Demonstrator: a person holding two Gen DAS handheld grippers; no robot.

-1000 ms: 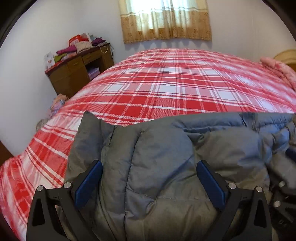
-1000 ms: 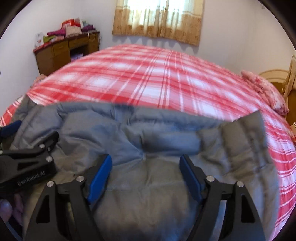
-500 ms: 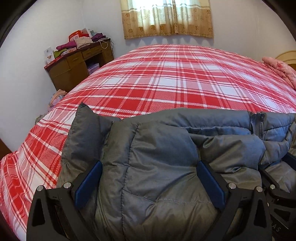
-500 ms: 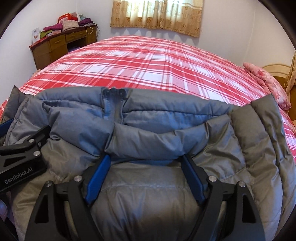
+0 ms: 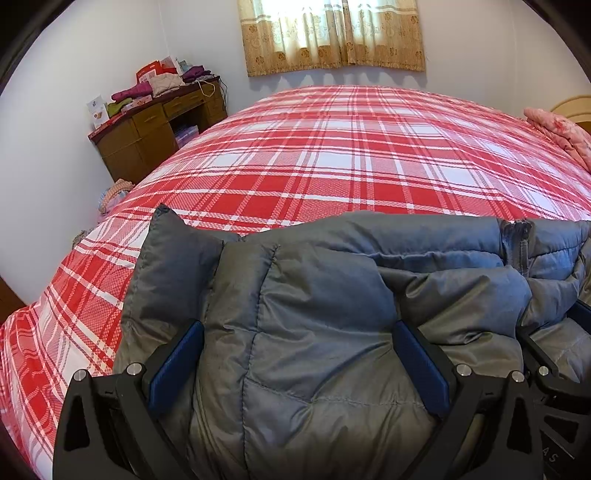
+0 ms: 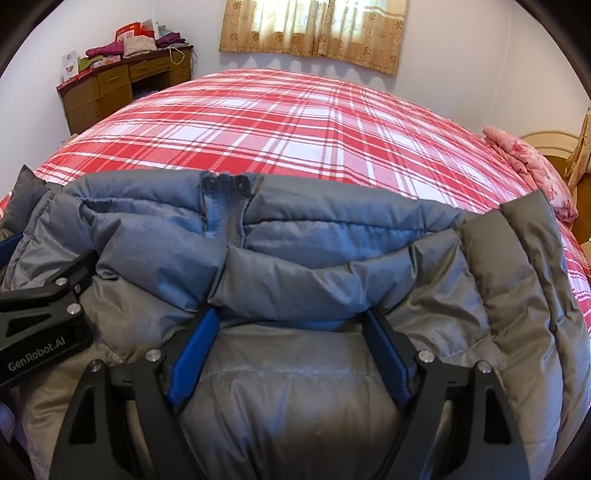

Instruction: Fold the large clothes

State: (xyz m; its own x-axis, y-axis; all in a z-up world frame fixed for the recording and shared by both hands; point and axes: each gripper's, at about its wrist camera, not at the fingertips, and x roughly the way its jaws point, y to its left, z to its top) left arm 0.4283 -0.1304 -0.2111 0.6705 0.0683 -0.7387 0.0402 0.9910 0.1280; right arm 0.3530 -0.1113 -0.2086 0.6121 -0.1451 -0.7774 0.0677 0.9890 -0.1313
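A grey quilted puffer jacket (image 5: pixel 325 295) lies folded at the near edge of the bed, its zipped collar (image 6: pixel 225 206) facing the far side. My left gripper (image 5: pixel 295 343) stands wide over the jacket's left part, and the padding bulges up between its blue pads (image 5: pixel 177 365). My right gripper (image 6: pixel 291 332) is open just as wide over the right part, where a rolled fold of the collar lies across its fingertips (image 6: pixel 384 350). Neither gripper visibly pinches the cloth. The left gripper's black body (image 6: pixel 48 295) shows at the left edge of the right wrist view.
The bed has a red and white plaid sheet (image 5: pixel 351 155) that stretches far beyond the jacket. A pink quilt (image 6: pixel 524 158) lies at its right end. A wooden desk (image 5: pixel 155 129) piled with clothes stands in the back left corner, under a curtained window (image 5: pixel 332 33).
The jacket has settled on the bed, and the right view has gone from blurred to sharp. Its collar roll now lies over the right fingertips, which showed free a second ago.
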